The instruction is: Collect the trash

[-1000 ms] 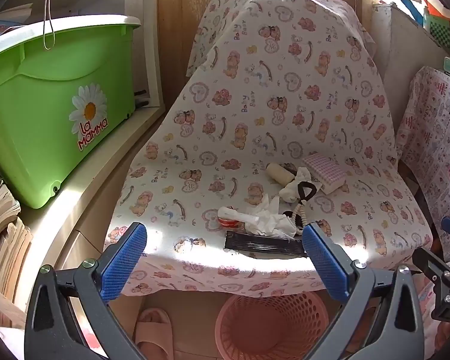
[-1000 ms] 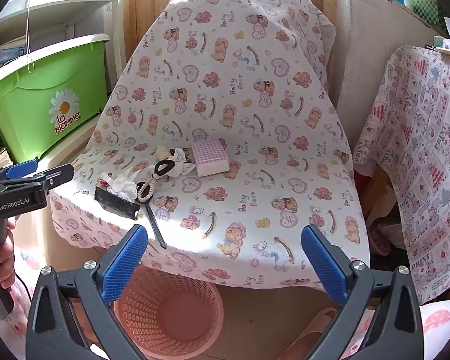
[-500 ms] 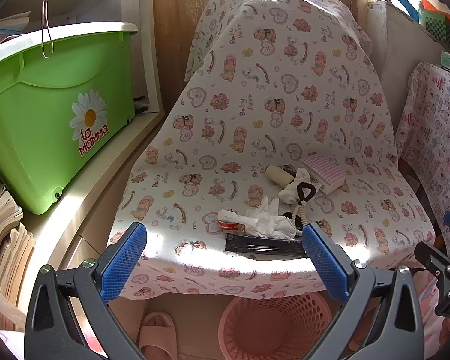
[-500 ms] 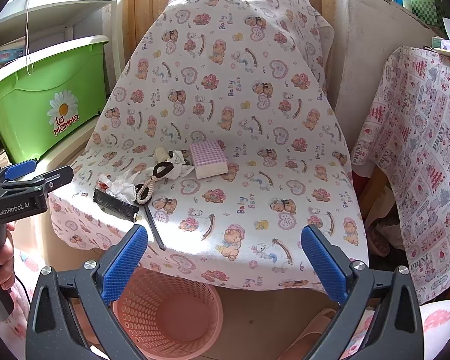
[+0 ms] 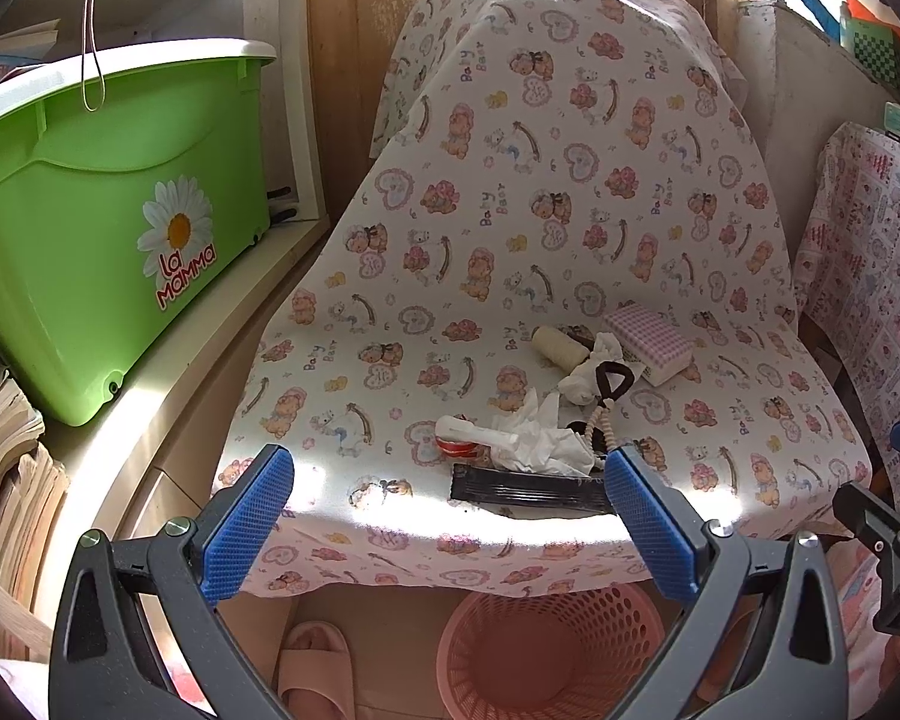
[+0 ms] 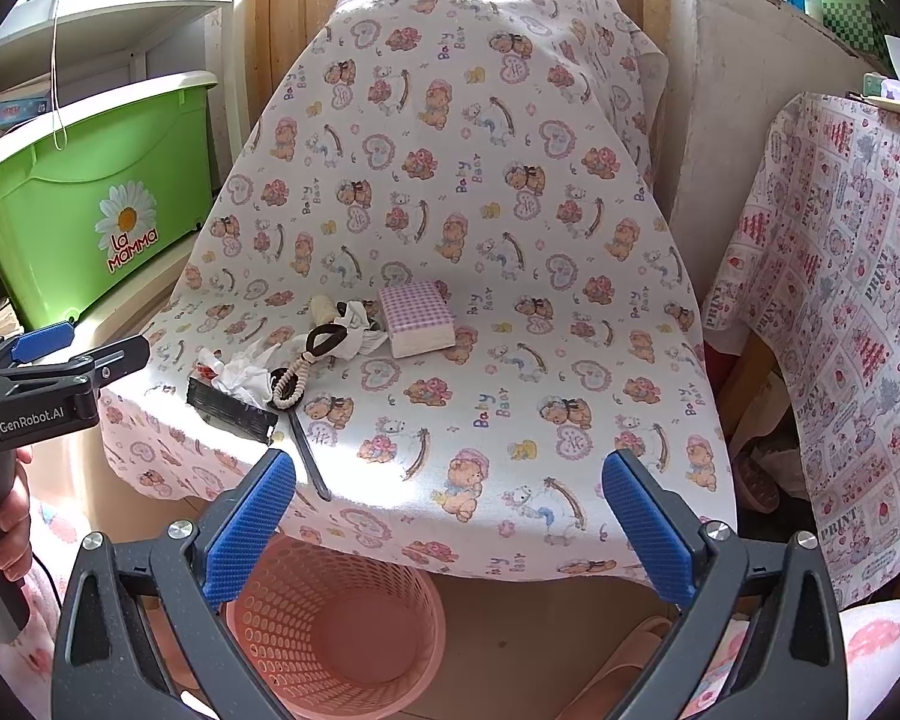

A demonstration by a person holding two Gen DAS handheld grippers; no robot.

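A chair draped in a bear-print cloth (image 5: 510, 240) (image 6: 480, 240) carries a small heap of litter near its front edge: crumpled white tissue (image 5: 540, 435) (image 6: 243, 375), a black flat wrapper (image 5: 525, 489) (image 6: 228, 411), a red-and-white scrap (image 5: 459, 438), a cream roll (image 5: 555, 343) (image 6: 323, 307), a beaded black strap (image 5: 609, 384) (image 6: 306, 360) and a pink checked sponge block (image 5: 648, 343) (image 6: 417, 318). A pink mesh waste basket (image 5: 546, 654) (image 6: 330, 630) stands on the floor under the seat edge. My left gripper (image 5: 450, 522) and right gripper (image 6: 450, 525) both hang open and empty in front of the chair.
A green lidded tub (image 5: 102, 210) (image 6: 90, 204) sits on a shelf at the left, with stacked papers (image 5: 6, 480) below it. A table with a pink patterned cloth (image 6: 840, 300) stands at the right. Pink slippers (image 5: 315, 666) lie on the floor.
Both grippers have drifted slightly back and up, so the chair sits a bit lower in view and more of the basket shows. Nothing on the seat has moved.
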